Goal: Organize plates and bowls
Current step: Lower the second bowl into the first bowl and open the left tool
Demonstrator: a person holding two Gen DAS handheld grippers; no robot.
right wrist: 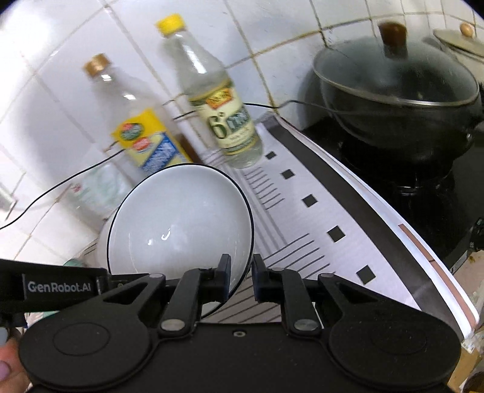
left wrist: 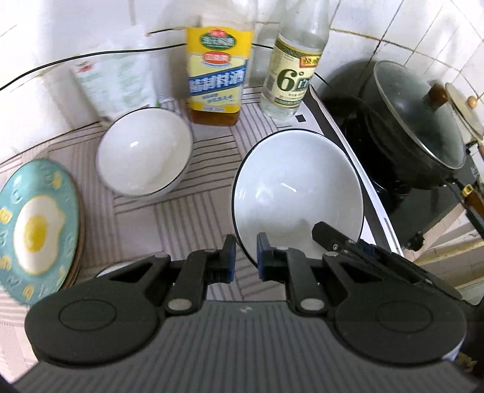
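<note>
Both grippers' jaws narrowed on one tilted empty white bowl rim, second empty bowl beside bottles

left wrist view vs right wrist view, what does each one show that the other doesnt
Only the left wrist view shows the fried-egg plate and the full second white bowl standing free on the striped mat.

Only the right wrist view shows both bottle caps, gold and yellow, and the GenRobot.AI strap.

Both show the held white bowl, its rim between both grippers' jaws, left gripper and right gripper, plus the yellow-label bottle, the vinegar bottle and the lidded wok.
</note>
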